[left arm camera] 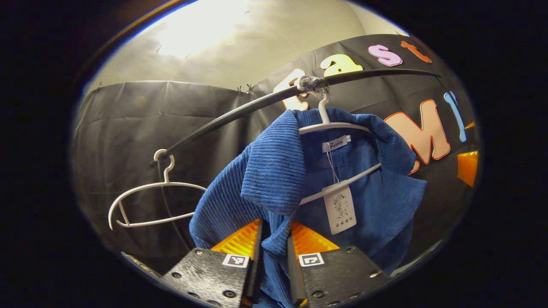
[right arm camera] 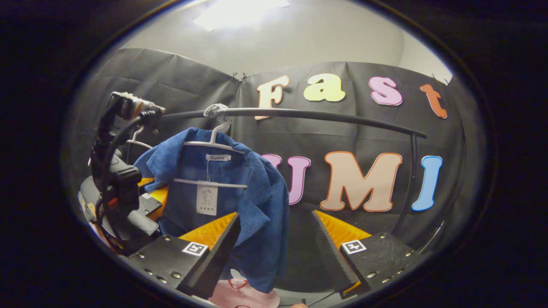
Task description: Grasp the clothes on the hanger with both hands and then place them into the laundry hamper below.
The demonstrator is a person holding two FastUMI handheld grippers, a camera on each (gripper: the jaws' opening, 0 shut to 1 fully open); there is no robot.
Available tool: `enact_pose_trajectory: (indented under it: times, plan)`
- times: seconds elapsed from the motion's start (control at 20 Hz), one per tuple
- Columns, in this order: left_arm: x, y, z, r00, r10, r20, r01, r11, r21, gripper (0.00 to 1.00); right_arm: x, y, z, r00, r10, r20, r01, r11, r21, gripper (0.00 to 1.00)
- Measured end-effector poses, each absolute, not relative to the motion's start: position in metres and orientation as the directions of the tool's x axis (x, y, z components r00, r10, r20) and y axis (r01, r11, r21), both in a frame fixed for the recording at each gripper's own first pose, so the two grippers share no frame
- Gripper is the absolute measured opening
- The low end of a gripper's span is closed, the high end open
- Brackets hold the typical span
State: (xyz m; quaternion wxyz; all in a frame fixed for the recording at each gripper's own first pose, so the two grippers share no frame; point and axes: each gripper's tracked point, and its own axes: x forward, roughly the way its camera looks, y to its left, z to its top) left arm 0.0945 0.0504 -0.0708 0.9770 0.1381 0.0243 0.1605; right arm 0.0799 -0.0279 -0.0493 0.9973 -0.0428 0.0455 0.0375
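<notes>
Blue corduroy shirt (left arm camera: 274, 179) is hanging on a white hanger (left arm camera: 338, 126) under the black rail (left arm camera: 239, 112), collar open, paper tag (left arm camera: 339, 208) dangling below the neck label (left arm camera: 336, 144). Left gripper (left arm camera: 274, 256) is sitting low on the shirt's front edge, fingers nearly together with a fold of the placket pinched between them; the contact lower down is cut off at the bottom rim. Right gripper (right arm camera: 274, 252) is standing with fingers wide apart, the shirt's hem hanging in the gap close to one finger, not clamped. In the right gripper view the left gripper (right arm camera: 150, 201) and its cable are covering the shirt's far side, so that sleeve is hard to make out. Something pink (right arm camera: 242, 293) is showing below the shirt, mostly cut off, can't tell what it is. An empty white hanger (left arm camera: 150, 201) is hanging further along the rail beside the shirt; the rail on the shirt's other side is running bare.
</notes>
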Motion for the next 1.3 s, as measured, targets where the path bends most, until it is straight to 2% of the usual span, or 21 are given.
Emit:
enact_pose_trajectory:
  times: [0.1, 0.45, 1.0, 1.3]
  plan:
    - [0.095, 0.050, -0.070, 0.955, 0.296, -0.014, -0.282, 0.922, 0.266, 0.16, 0.085, -0.021, -0.054, 0.991, 0.083, -0.102, -0.092, 0.992, -0.085, 0.97]
    - [0.087, 0.050, -0.065, 0.977, 0.213, -0.015, -0.201, 0.943, 0.265, 0.07, 0.116, 0.004, -0.075, 0.987, 0.101, -0.124, -0.107, 0.993, -0.043, 0.97]
    - [0.077, 0.052, -0.056, 0.988, 0.152, -0.008, -0.144, 0.953, 0.268, 0.07, 0.182, 0.033, -0.096, 0.991, 0.075, -0.109, -0.072, 0.997, 0.036, 0.96]
    - [0.067, 0.050, -0.046, 0.995, 0.097, -0.009, -0.093, 0.976, 0.197, 0.07, 0.203, 0.026, -0.130, 0.983, 0.032, -0.182, -0.034, 0.999, -0.010, 0.96]
